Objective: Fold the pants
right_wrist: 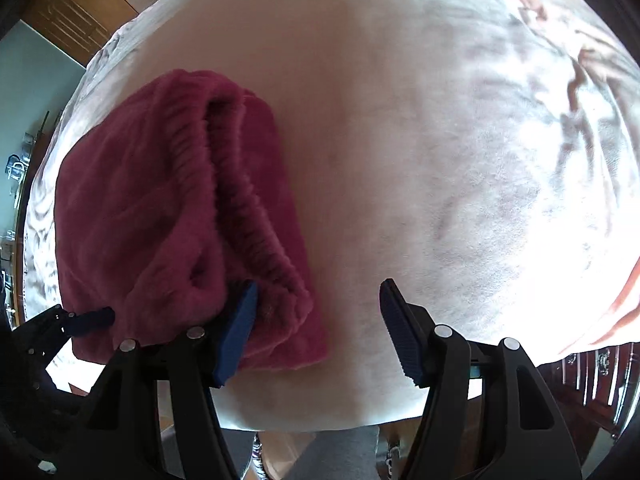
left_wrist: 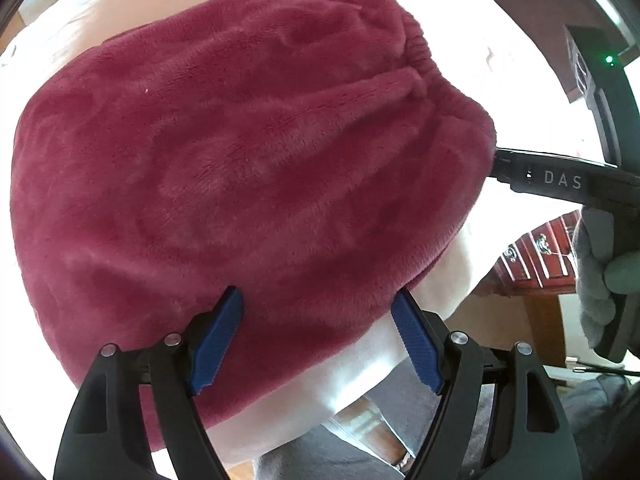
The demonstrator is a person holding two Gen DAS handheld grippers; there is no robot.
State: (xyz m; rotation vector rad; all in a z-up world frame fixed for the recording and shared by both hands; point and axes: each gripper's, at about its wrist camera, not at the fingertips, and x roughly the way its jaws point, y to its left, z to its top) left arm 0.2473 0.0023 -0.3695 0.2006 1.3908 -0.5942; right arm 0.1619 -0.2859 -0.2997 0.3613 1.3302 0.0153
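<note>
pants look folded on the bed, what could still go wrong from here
The pants lie near the edge of the bed, so a nudge could drag them off. The right claw, open, has one finger against the elastic waistband; pulling away might snag it and undo the fold.

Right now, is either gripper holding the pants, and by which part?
Nothing is held. The left gripper and the right gripper are both open over the folded pants; neither clamps the fabric.

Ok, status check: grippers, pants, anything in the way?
Left gripper open. Right gripper open, nothing gripped. Pants folded in a bundle on the bed cover. Nothing in the way.
</note>
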